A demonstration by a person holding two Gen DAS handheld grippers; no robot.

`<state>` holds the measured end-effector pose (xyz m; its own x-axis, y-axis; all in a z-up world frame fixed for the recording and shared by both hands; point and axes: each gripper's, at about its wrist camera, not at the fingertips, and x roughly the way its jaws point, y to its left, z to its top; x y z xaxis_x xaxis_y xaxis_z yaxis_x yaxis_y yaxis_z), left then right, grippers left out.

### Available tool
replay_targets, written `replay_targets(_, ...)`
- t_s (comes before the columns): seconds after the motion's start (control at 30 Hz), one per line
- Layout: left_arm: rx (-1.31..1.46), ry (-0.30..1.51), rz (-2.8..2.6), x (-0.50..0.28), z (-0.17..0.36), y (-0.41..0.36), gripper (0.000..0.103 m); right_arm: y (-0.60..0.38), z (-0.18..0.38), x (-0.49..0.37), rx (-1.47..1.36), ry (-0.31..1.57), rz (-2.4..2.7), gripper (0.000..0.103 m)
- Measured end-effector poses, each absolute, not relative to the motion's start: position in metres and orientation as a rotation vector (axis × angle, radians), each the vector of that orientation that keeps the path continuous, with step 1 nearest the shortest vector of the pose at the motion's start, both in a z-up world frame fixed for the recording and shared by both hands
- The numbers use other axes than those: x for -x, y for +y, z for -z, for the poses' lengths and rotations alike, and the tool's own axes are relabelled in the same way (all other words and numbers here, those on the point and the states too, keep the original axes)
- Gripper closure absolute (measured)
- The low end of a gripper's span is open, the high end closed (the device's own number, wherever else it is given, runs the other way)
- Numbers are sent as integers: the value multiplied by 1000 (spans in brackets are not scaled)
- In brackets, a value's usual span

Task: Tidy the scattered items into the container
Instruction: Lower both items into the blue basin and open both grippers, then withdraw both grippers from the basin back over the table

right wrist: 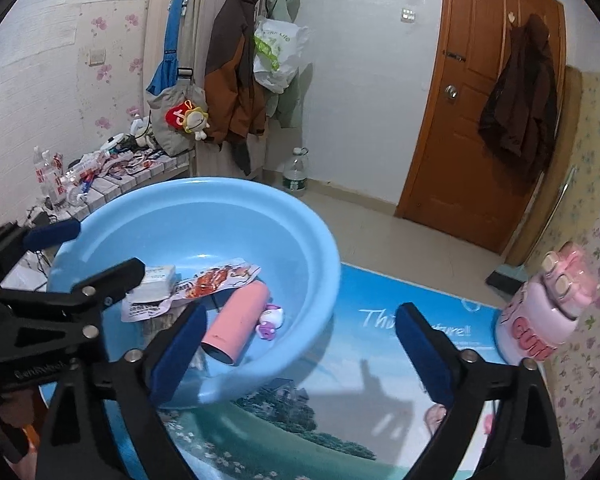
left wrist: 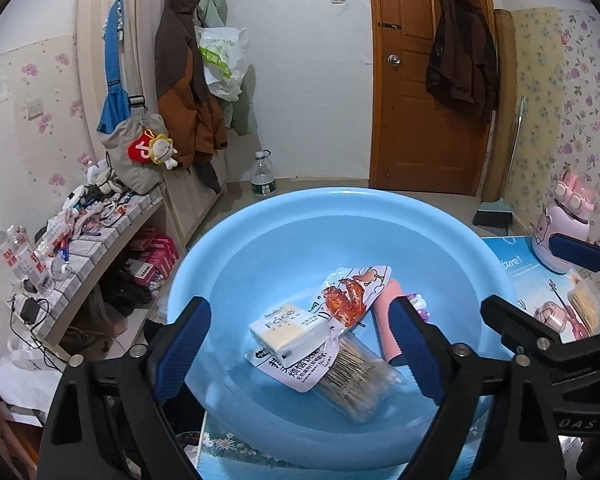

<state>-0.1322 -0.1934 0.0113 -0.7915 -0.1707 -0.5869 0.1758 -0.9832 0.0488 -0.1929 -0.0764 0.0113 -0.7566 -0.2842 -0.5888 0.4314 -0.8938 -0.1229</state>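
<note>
A light blue basin (left wrist: pixel 340 196) stands on a picture-printed table mat (right wrist: pixel 360 360). Inside it lie a white tissue pack (left wrist: pixel 278 326), a snack packet (left wrist: pixel 350 298), a clear pack of cotton swabs (left wrist: pixel 356 380), a pink cylinder (right wrist: pixel 236 324) and a small purple-and-white toy (right wrist: pixel 271 320). My left gripper (left wrist: pixel 300 348) hangs open over the basin's near side, nothing between its pads. My right gripper (right wrist: pixel 302 352) is open over the basin's right rim and the mat, also empty. Each gripper also shows in the other view: the left gripper (right wrist: pixel 84 254), the right gripper (left wrist: pixel 540 280).
A pink bear-shaped bottle (right wrist: pixel 540 320) stands on the mat at the right edge. A flat packet (left wrist: pixel 584 308) lies behind the right gripper. A cluttered tiled shelf (left wrist: pixel 100 240) runs along the left wall. A water bottle (left wrist: pixel 263 178) and a broom (left wrist: pixel 494 216) are on the floor.
</note>
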Motion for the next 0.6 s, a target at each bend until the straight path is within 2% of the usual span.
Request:
replay_targets(0.23, -902, -11, 2803, 124, -23, -186, 2, -64, -19, 186, -815, 313, 2612, 3)
replay_targets(0.6, -856, -42, 2828, 104, -43, -167, 0, -38, -37, 162, -797, 270, 2648, 3)
